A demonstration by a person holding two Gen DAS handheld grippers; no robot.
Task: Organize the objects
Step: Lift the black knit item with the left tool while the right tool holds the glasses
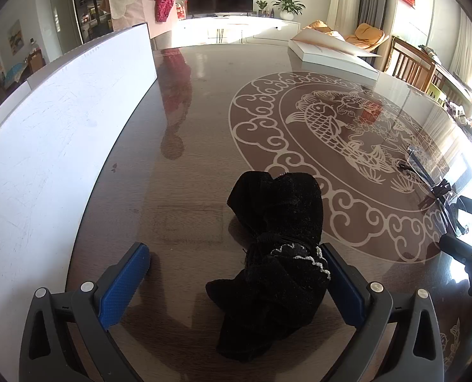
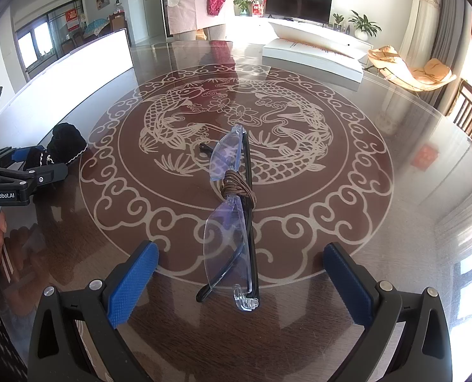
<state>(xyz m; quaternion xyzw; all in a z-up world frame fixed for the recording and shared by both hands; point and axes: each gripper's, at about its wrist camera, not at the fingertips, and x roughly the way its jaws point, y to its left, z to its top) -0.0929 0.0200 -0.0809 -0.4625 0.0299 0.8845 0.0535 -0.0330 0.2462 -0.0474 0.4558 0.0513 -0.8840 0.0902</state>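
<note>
With both tools spread wide, the left gripper (image 1: 236, 273) is straddling the black pouch (image 1: 277, 254) near the table's (image 1: 188, 127) near-left edge, so it is best closing on the cinched neck, while the right gripper (image 2: 240, 273) is straddling the cord-wrapped glasses (image 2: 232, 210) at centre

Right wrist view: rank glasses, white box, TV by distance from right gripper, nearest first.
1. Glasses, folded, on the table between the open fingers of the right gripper.
2. White box, far table edge, slightly right.
3. TV, beyond the table, against the back wall.
</note>
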